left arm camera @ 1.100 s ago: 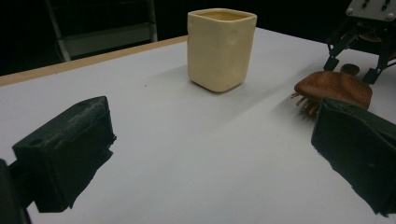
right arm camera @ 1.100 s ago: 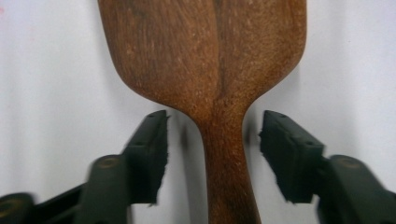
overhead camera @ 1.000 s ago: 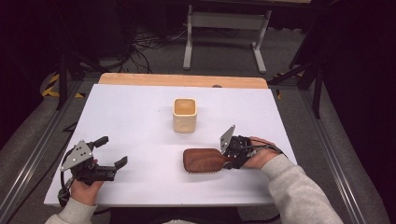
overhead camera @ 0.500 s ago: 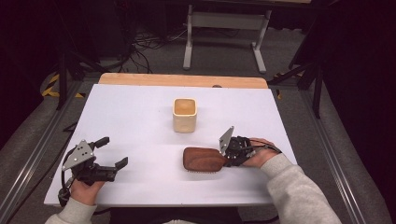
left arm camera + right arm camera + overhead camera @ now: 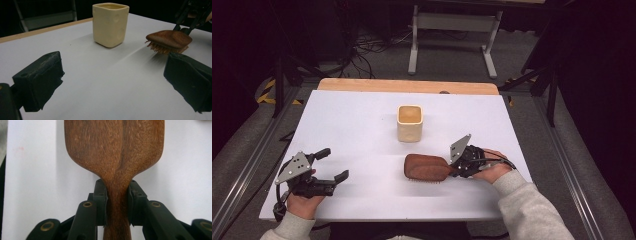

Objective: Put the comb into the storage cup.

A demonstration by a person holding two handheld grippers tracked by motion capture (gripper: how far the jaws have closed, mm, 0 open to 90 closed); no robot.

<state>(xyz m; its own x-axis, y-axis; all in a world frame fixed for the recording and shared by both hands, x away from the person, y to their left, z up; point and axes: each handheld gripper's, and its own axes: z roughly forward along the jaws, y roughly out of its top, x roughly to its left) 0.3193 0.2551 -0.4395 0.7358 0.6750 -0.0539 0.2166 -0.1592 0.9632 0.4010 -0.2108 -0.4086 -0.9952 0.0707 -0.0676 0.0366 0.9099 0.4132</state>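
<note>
A brown wooden hairbrush (image 5: 427, 167) lies bristles down on the white table (image 5: 362, 125), right of centre. My right gripper (image 5: 458, 167) is shut on its narrow handle; in the right gripper view both pads (image 5: 101, 200) press the handle of the hairbrush (image 5: 115, 157). A cream square cup (image 5: 410, 122) stands upright behind the brush. My left gripper (image 5: 333, 165) rests open near the front left, nothing between its jaws. In the left gripper view the cup (image 5: 110, 23) and the hairbrush (image 5: 170, 41) sit ahead, beyond my left gripper (image 5: 112, 82).
A wooden strip (image 5: 407, 86) runs along the table's far edge. Beyond it stand a metal frame (image 5: 452, 30) and floor cables (image 5: 367, 45). Bare white surface lies between the two grippers and to the left of the cup.
</note>
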